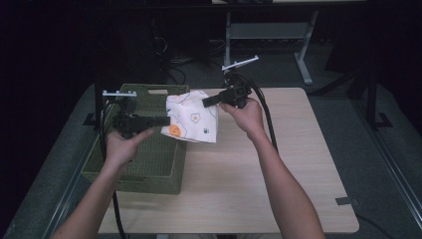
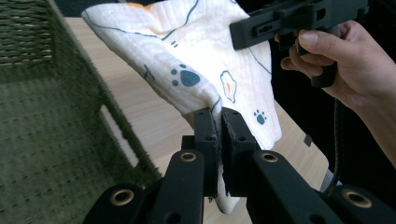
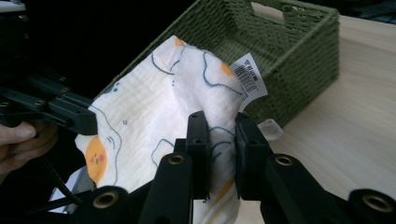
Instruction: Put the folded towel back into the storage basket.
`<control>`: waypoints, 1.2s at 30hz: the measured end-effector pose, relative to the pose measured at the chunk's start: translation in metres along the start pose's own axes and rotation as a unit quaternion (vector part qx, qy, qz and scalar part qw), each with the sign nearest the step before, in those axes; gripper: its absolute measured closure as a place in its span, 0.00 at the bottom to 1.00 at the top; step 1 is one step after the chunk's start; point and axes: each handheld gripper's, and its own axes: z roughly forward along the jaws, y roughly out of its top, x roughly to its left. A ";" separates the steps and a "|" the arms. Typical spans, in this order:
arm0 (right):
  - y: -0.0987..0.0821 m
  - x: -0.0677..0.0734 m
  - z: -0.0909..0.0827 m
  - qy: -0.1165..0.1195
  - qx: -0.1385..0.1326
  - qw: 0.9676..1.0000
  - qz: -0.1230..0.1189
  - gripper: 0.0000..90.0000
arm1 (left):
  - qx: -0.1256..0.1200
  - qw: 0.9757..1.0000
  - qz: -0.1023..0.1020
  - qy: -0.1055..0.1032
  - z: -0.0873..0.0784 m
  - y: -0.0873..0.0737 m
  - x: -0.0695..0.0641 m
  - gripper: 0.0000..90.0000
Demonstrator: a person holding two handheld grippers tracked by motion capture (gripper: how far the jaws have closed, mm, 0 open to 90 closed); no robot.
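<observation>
- Two grippers share one load: the left gripper (image 1: pixel 166 121) and the right gripper (image 1: pixel 205 102) are each clamped on an edge of the printed cloth (image 1: pixel 191 122), which hangs in the air between them, clear of the wooden table (image 1: pixel 278 164).
- In the high view the cloth sits over the right rim of the green woven basket (image 1: pixel 149 159), which lies toward 9 o'clock on the table, with the lower hem drooping toward 6 o'clock above the bare wood.
- In the left gripper view the jaws pinch a narrow fold of the cloth (image 2: pixel 205 65); in the right gripper view the jaws bite a thicker bunch (image 3: pixel 177 107), with a white barcode tag (image 3: pixel 250 77) sticking out just beside them.
- Long axis: the cloth's stretched top edge runs between the two grips, roughly from 8 o'clock up to 2 o'clock in the high view; the free corners point down.
- To do this well, I judge both hands should keep even tension and the same height, so neither thin pinch slips.
- Moving apart gently should flatten the bunch before any fold or lowering.
- Watch the drooping hem: it could snag on the basket rim.
</observation>
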 end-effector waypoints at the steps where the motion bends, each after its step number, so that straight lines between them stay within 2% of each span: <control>1: 0.001 0.001 0.002 0.003 0.000 1.000 -0.001 0.87 | -0.001 1.000 -0.001 0.001 -0.003 0.000 0.002 0.96; 13: 0.014 0.016 0.031 0.015 0.011 1.000 -0.010 0.87 | -0.016 1.000 -0.011 0.018 -0.033 -0.006 0.019 0.96; 16: 0.015 0.017 0.035 0.014 0.014 1.000 -0.010 0.87 | -0.016 1.000 -0.012 0.019 -0.035 -0.007 0.021 0.96; 27: 0.023 0.030 0.058 0.017 0.024 0.999 -0.014 0.87 | -0.025 0.999 -0.021 0.032 -0.058 -0.016 0.037 0.96; 36: 0.025 0.033 0.075 0.020 0.029 0.999 -0.017 0.87 | -0.025 0.998 -0.032 0.041 -0.065 -0.022 0.048 0.96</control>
